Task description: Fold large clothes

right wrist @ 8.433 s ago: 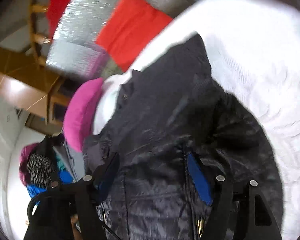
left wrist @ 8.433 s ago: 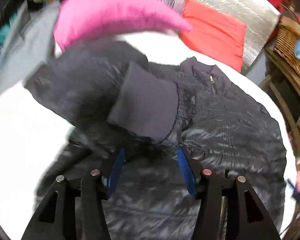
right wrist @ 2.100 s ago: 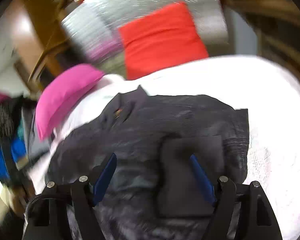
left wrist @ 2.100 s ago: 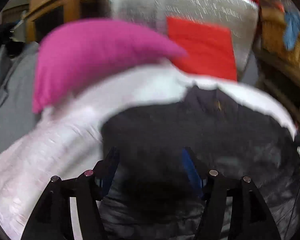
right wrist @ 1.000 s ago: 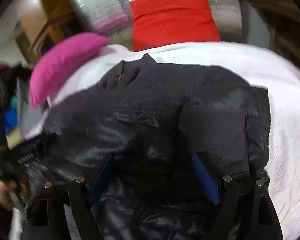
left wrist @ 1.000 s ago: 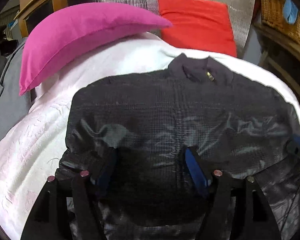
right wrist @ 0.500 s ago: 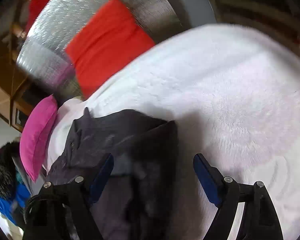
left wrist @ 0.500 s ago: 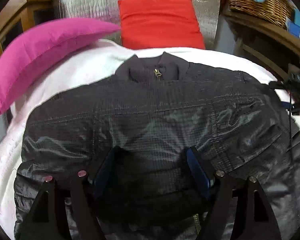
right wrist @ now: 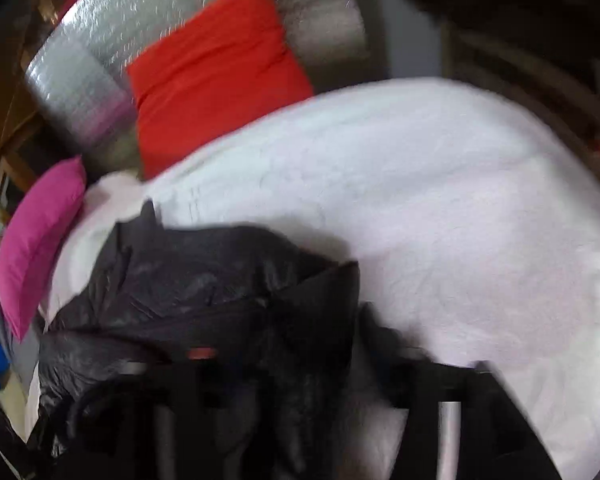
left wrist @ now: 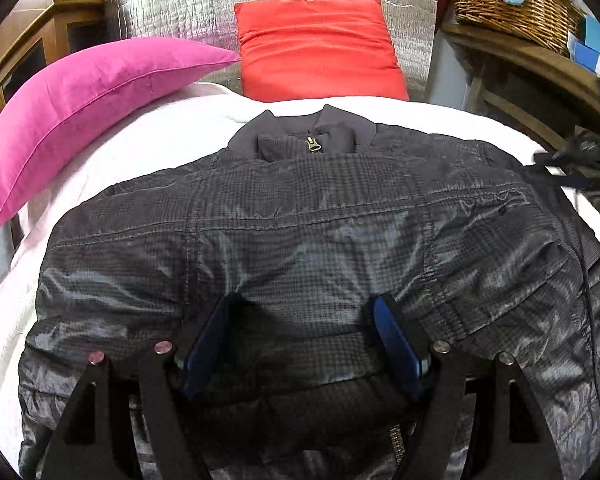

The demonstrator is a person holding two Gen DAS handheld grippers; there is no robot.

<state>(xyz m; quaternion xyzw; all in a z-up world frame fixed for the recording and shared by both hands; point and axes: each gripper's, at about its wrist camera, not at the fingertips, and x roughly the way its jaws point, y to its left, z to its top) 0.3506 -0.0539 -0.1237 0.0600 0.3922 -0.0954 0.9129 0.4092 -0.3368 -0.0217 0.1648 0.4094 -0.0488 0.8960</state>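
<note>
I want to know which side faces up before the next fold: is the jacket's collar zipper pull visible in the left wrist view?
Yes, the brass zipper pull shows at the collar of the dark jacket.

A dark, shiny quilted jacket (left wrist: 308,240) lies spread flat across the middle and lower frame on a white bed. Its zipped collar sits upper centre. Both sleeves are folded in.

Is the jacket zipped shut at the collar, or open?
Zipped shut. In the left wrist view the jacket lies front-up on the white bedcover, its brass zipper pull sitting at the closed collar.
</note>
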